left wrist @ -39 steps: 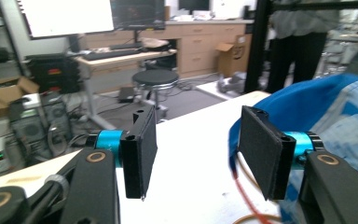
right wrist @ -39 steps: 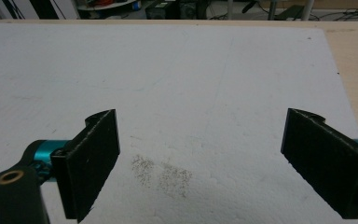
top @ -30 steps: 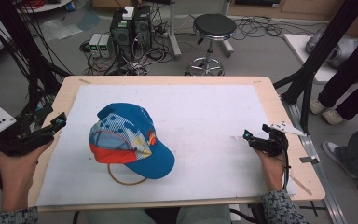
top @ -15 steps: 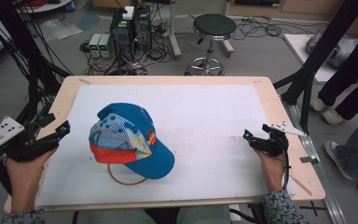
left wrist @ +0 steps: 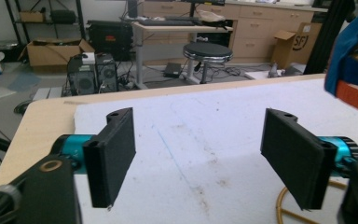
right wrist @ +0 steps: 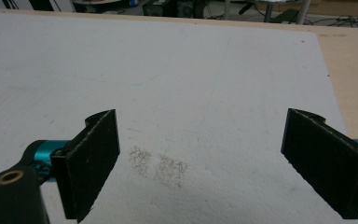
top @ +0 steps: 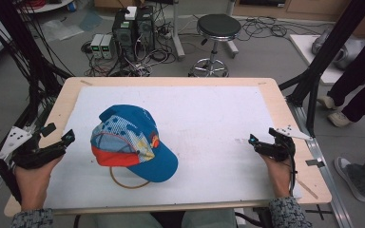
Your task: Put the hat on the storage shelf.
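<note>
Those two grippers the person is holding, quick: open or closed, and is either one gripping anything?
Left gripper: open, jaws wide apart, holding nothing; the cap sits beside it.
Right gripper: open, jaws wide apart, holding nothing.

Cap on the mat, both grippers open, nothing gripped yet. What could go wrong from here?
1. The cap is soft; the left gripper, open beside it, may push it across the white mat rather than grip it.
2. A yellow loop pokes out under the brim and could snag a jaw.
3. The right gripper is far off, so it likely can't steady the cap.
</note>
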`<state>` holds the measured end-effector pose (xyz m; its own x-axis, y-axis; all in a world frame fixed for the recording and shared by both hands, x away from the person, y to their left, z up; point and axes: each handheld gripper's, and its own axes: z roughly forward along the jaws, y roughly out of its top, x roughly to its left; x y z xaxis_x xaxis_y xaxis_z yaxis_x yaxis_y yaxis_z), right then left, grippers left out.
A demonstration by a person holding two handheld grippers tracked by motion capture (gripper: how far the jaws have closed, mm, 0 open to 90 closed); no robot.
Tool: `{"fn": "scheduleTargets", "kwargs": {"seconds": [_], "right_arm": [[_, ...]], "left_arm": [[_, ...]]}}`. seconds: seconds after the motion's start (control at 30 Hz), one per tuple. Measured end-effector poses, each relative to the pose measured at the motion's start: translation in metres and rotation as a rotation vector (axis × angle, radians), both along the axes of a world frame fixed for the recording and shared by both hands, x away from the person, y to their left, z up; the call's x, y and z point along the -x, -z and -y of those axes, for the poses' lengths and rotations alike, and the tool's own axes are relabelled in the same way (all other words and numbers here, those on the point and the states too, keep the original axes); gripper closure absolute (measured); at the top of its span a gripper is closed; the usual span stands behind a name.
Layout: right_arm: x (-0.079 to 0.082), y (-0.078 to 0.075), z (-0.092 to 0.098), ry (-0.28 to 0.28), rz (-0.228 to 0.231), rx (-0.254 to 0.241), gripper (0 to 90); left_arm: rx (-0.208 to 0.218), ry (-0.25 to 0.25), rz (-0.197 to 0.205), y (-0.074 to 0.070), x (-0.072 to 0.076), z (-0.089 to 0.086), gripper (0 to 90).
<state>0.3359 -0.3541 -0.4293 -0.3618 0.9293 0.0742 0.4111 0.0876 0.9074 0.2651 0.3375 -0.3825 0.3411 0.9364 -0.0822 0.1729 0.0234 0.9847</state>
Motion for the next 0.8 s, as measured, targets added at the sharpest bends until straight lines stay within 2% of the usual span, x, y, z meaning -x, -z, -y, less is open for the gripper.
{"fn": "scheduleTargets", "kwargs": {"seconds": [0.07, 0.1, 0.13, 0.2, 0.43, 0.5, 0.8], "right_arm": [[0.003, -0.001, 0.001, -0.012, 0.009, -0.002, 10.5], [0.008, -0.004, 0.001, -0.022, 0.041, -0.009, 10.5], [0.010, -0.005, 0.001, -0.029, 0.058, -0.010, 10.5], [0.013, -0.006, 0.001, -0.033, 0.073, -0.004, 10.5], [0.017, -0.007, 0.000, -0.032, 0.077, 0.024, 10.5], [0.017, -0.007, 0.001, -0.036, 0.066, 0.020, 10.5], [0.017, -0.007, 0.001, -0.034, 0.077, 0.021, 10.5]], "left_arm": [[0.012, 0.000, -0.012, 0.006, -0.001, 0.000, 22.9], [0.008, 0.003, -0.028, 0.012, -0.003, 0.000, 22.1], [0.008, 0.003, -0.028, 0.012, -0.003, 0.000, 22.1], [0.011, 0.001, -0.047, 0.019, -0.007, 0.001, 22.1], [0.007, 0.011, -0.056, 0.022, -0.012, 0.004, 21.2], [0.004, 0.015, -0.056, 0.021, -0.013, 0.005, 21.2], [-0.005, 0.025, -0.063, 0.021, -0.013, 0.006, 21.2]]}}
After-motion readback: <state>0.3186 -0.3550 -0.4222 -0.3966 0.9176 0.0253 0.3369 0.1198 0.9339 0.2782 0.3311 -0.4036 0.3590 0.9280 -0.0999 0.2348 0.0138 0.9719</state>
